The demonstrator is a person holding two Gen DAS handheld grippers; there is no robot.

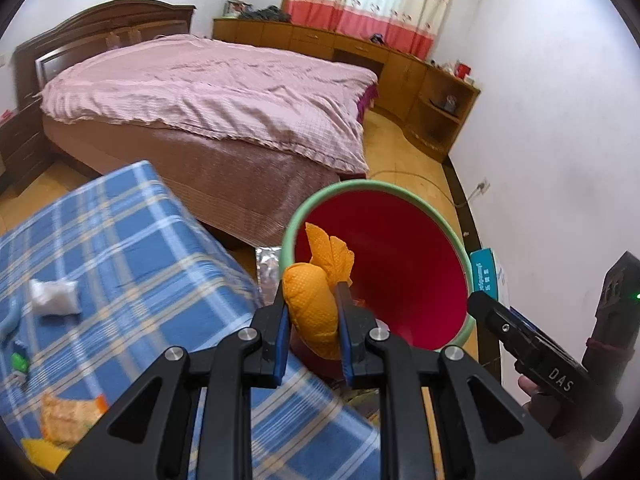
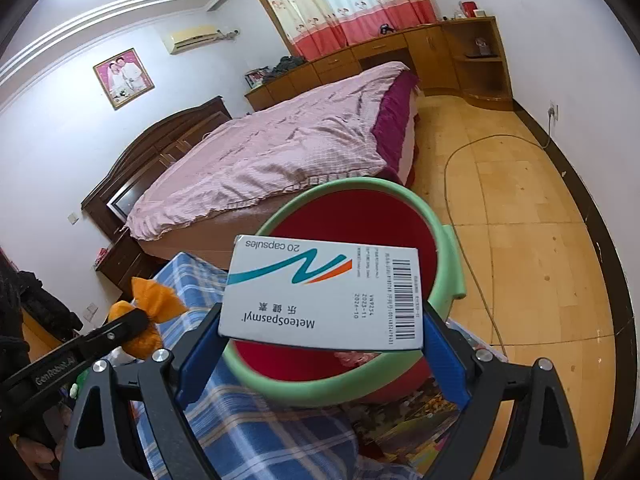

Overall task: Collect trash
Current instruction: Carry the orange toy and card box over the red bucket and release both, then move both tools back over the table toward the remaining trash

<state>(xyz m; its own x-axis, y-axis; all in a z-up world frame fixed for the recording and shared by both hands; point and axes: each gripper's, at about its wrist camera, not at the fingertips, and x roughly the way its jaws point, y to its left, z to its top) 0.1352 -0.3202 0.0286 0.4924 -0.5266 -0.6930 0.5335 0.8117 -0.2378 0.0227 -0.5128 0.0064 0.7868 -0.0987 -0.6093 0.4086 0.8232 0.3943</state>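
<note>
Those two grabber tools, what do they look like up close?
Both are matte black, angular linkages with silver pivot bolts and blue finger pads. The left gripper reads "GenRobot.AI" along its side; the right gripper reads "DAS", with a small green light on its body.

Left gripper (image 1: pixel 312 300): matte black linkage arms with triangular cut-outs, round silver pivot screws at the joints, blue pads lining black fingers (image 1: pixel 280 320). Right gripper (image 2: pixel 324 320): same black frame, silver screws, broad blue pads on its fingers (image 2: pixel 440 344). White "DAS" lettering along its black body in the left wrist view, a small green light glowing beside it. White "GenRobot.AI" lettering on the left one's side. Bare skin of a hand (image 1: pixel 536 396) beneath the handle.
</note>
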